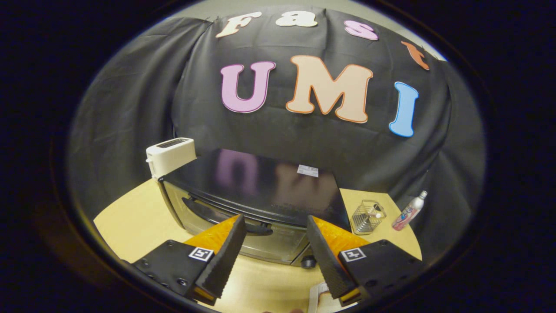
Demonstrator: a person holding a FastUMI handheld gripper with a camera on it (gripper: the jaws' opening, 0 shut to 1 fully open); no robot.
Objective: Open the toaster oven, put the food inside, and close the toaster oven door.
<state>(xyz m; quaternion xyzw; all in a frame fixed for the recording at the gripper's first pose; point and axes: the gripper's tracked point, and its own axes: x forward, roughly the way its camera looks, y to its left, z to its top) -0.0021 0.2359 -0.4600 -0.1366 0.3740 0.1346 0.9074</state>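
The gripper [276, 250] is hovering with its jaws standing wide apart, gripping nothing, and bare desk [130, 221] is showing in the gap between them. Just ahead of the jaws the toaster oven [256, 191] is sitting on the desk with its door shut; the dark door handle [226, 217] is running across the front, its end reaching into the gap between the jaws, while the left jaw is covering part of it. A round knob [308, 261] is peeking out low on the oven's front near the right jaw, mostly hidden. A small white label [307, 170] is lying on the oven's glossy black top, its print too small to read. Beyond the oven to the left a white slot toaster [170, 155] is standing, partly blocked by the oven's corner. Off to the right of the jaws a small wire basket [367, 216] is standing on the desk, and just beyond it a slim bottle [409, 211] is leaning against the cloth wall, its label unreadable. Beneath the right jaw something white [319, 295] is lying, cut off and hard to identify.
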